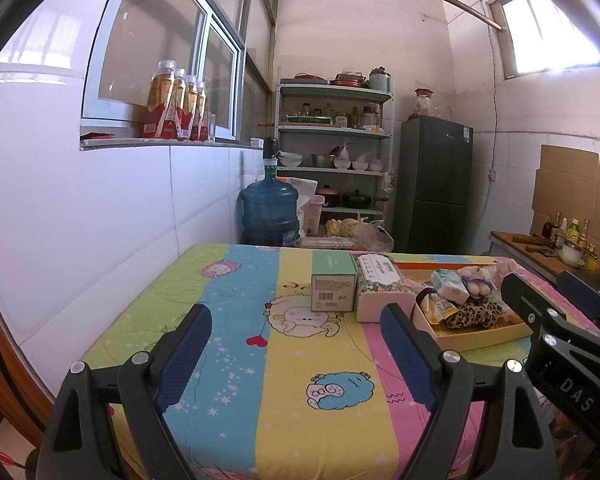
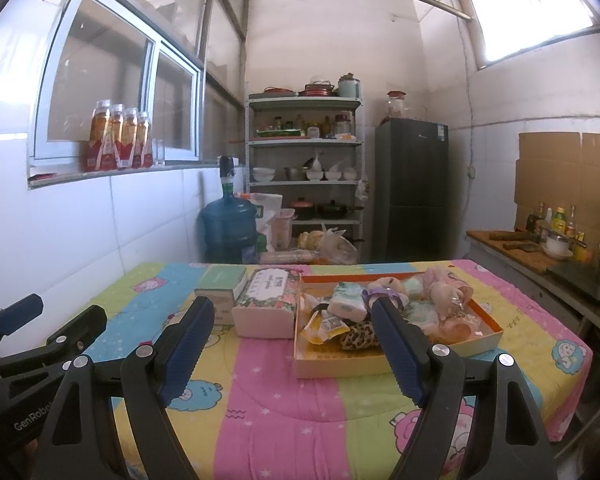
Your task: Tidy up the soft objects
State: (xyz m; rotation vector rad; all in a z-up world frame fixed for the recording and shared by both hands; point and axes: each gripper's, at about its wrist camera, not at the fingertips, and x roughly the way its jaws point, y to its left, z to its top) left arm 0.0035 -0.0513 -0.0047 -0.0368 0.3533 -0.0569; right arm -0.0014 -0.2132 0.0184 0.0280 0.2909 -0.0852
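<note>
Right of centre on the table [image 2: 260, 420], a shallow tray [image 2: 340, 364] held soft items; left claw [image 1: 296, 344] and right claw [image 2: 292, 336] gaped empty.

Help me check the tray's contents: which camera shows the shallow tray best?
The right wrist view: the whole shallow tray is seen with its contents. In the left wrist view, both grippers' fingers cover its ends.

Bare tablecloth [image 2: 284, 396] fronts boxes [image 2: 264, 304] and tray [image 2: 340, 364].
</note>
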